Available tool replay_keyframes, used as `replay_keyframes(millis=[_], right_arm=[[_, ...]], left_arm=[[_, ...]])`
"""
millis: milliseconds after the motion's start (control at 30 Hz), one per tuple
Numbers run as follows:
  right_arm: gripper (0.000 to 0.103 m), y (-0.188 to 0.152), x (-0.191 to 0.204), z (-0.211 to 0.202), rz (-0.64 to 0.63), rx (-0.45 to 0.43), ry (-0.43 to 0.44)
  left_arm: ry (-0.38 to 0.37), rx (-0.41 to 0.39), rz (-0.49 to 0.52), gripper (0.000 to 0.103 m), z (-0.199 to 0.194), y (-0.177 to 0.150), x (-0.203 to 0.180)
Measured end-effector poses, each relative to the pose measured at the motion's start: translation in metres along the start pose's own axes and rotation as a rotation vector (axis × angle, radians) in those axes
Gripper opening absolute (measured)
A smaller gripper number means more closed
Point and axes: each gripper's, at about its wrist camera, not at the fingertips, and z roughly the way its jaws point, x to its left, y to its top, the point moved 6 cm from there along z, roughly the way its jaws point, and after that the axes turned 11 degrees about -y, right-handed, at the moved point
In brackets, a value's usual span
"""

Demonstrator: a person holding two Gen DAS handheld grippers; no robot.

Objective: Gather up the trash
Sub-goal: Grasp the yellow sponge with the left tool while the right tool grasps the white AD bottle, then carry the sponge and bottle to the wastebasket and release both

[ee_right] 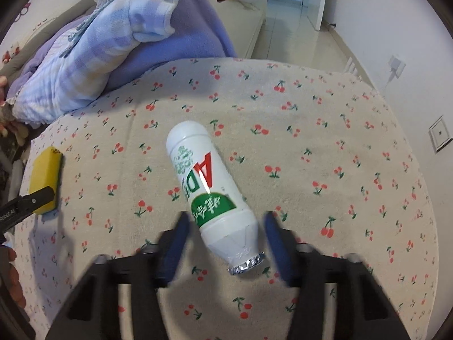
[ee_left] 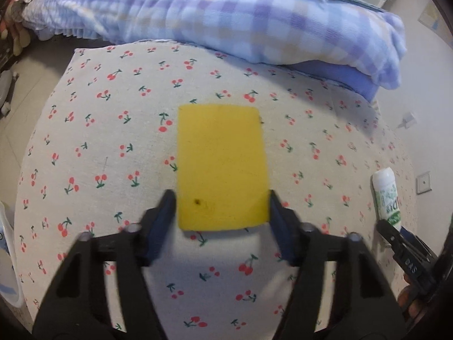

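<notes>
A yellow sponge (ee_left: 222, 167) lies flat on the cherry-print cloth (ee_left: 113, 141). My left gripper (ee_left: 222, 206) has a finger touching each side of the sponge's near end, closed on it. A white drink bottle (ee_right: 211, 187) with a green and red label lies on its side, foil cap towards me. My right gripper (ee_right: 225, 226) is open, its fingers either side of the bottle's neck with gaps showing. The sponge (ee_right: 46, 178) and left gripper also show at the left of the right wrist view; the bottle (ee_left: 386, 195) shows at the right of the left wrist view.
A folded blue and purple checked blanket (ee_left: 226, 14) lies at the far edge of the clothed surface. A white wall with sockets (ee_right: 440, 137) stands at the right. A tiled floor (ee_right: 297, 36) runs beyond it.
</notes>
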Motion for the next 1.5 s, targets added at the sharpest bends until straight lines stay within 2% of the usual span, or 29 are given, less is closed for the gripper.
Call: replay_keyframes(millis=[67,467,733,967,1133,1233,1500], right_arm=[[0.043,-0.003,-0.002,-0.006,0.005,0.000,0.012],[0.040,-0.030,0.010,-0.077,0.004,0.015,0.041],[0.040,-0.075,0.045,-0.136,-0.044,0.020,0.110],[0.040,-0.113,0.083,-0.183,-0.093,-0.009,0.218],[0.040,-0.132,0.103,-0.194,-0.106,-0.030,0.279],[0.040,-0.145,0.118,-0.190,-0.128,-0.006,0.289],[0.040,-0.148,0.154,-0.200,-0.176,-0.028,0.329]], left_arm=[[0.020,-0.004,0.011,0.058,-0.008,-0.005,0.000],[-0.025,-0.063,0.047,0.055,-0.093,-0.035,0.015],[-0.077,-0.081,0.012,0.055,-0.141,-0.076,0.041],[-0.109,-0.110,0.005,0.055,-0.180,-0.110,0.063],[-0.121,-0.121,-0.019,0.055,-0.194,-0.120,0.081],[-0.116,-0.137,-0.012,0.055,-0.204,-0.123,0.089],[-0.114,-0.164,-0.053,0.055,-0.224,-0.127,0.126]])
